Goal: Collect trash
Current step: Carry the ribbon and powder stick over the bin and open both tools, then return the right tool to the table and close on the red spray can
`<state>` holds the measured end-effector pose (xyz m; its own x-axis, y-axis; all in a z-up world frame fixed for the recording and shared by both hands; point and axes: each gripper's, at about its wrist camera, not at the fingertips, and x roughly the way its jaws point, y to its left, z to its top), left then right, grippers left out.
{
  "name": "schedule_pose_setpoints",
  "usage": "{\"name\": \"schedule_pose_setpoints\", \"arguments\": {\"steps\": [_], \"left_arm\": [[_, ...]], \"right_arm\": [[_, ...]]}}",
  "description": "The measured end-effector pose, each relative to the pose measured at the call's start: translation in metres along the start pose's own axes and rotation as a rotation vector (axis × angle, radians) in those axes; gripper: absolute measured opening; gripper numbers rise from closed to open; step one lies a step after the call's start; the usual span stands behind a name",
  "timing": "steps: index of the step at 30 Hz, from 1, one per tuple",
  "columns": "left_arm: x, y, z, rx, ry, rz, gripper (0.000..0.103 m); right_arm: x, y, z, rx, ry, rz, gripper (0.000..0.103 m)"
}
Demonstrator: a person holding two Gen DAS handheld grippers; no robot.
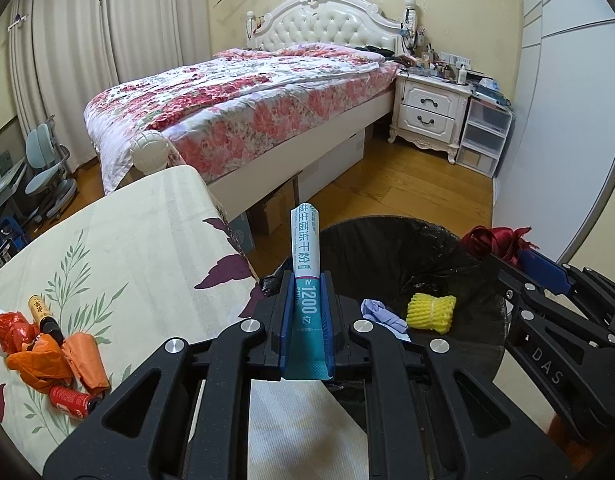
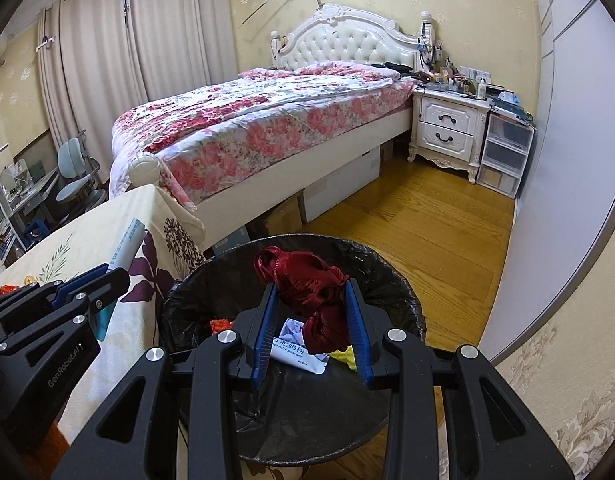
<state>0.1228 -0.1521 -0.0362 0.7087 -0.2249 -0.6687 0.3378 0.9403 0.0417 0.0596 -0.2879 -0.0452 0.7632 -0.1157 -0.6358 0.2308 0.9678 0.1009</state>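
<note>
Left wrist: sachet (image 1: 306, 280) clamped in claw (image 1: 306, 304)

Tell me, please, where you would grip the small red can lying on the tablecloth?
Grip the red can across its round body, mid-length, coming from above. It lies on its side on the tablecloth, so its curved flanks are exposed, though the orange wrappers crowd its far side.
</note>
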Motion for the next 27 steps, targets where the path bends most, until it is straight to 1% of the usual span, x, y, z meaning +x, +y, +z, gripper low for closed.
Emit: {"name": "schedule_pose_setpoints", "arguments": {"steps": [6,8,9,10,12,14,15,20,21,23,25,27], "left_arm": [[0.012,-0.003,0.005,0.016,0.018,0.011,0.014],[0.016,-0.003,0.006,0.016,0.031,0.012,0.024],[0.017,-0.002,0.005,0.015,0.041,0.012,0.036],[0.018,-0.002,0.004,0.016,0.044,0.018,0.042],[0.018,-0.001,0.001,0.019,0.041,0.032,0.048],[0.017,0.000,0.000,0.021,0.040,0.039,0.054],[0.016,0.001,-0.001,0.019,0.037,0.044,0.059],[0.006,0.008,-0.003,0.007,0.025,0.051,0.070],[0.003,0.010,-0.003,0.004,0.018,0.054,0.072],[-0.004,0.013,-0.004,0.001,0.007,0.065,0.074],[-0.012,0.018,-0.006,-0.001,-0.003,0.083,0.078],[-0.021,0.025,-0.011,-0.008,-0.014,0.101,0.078]], "right_arm": [[0.010,-0.004,0.000,0.004,0.019,-0.008,0.034],[0.013,-0.003,-0.001,0.003,0.026,-0.012,0.035],[0.014,-0.003,-0.001,0.003,0.028,-0.016,0.036],[0.015,-0.004,-0.002,0.005,0.031,-0.021,0.037],[0.015,-0.004,-0.003,0.009,0.032,-0.029,0.041],[0.014,-0.005,-0.004,0.012,0.031,-0.035,0.043],[0.013,-0.006,-0.005,0.012,0.030,-0.037,0.044],[0.006,-0.006,-0.005,0.012,0.024,-0.050,0.047],[0.004,-0.006,-0.004,0.012,0.020,-0.048,0.050],[-0.002,-0.002,-0.004,0.010,0.012,-0.041,0.057],[-0.006,0.003,-0.006,0.000,0.010,-0.028,0.059],[-0.009,0.011,-0.008,-0.013,0.010,-0.014,0.062]]}}
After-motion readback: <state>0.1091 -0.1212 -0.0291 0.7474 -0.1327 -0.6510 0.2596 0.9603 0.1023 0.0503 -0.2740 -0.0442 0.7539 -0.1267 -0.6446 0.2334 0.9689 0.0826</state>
